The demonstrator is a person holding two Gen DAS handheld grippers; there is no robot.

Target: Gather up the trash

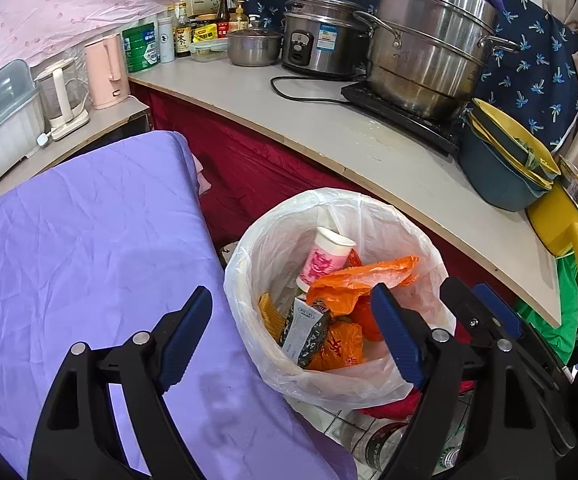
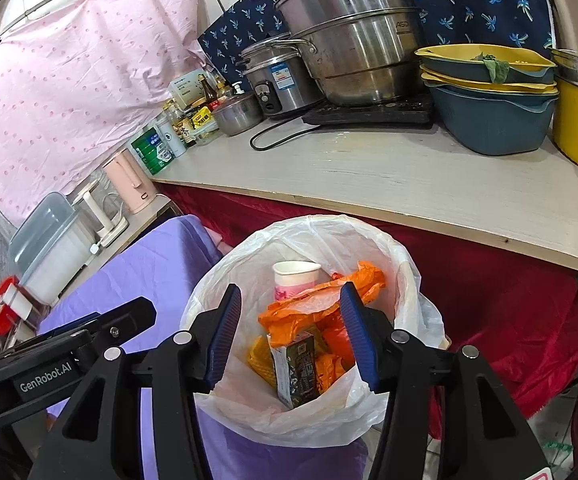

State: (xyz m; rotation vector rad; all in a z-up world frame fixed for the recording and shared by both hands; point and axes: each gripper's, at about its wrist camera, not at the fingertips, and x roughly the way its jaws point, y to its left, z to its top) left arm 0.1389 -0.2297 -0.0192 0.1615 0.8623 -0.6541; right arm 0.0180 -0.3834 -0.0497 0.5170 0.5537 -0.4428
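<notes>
While both grippers (image 1: 291,326) (image 2: 289,334) gape empty, one bin (image 2: 409,280) holds one cup (image 2: 295,276).

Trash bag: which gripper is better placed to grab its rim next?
Probably right. The right gripper is open, centred over the bag; the left gripper, also open, is offset, one finger over the purple cloth.

A bin lined with a white plastic bag (image 1: 273,240) stands on the floor, holding a paper cup (image 1: 327,254), an orange bag (image 1: 353,284) and crumpled wrappers (image 1: 307,330).
</notes>
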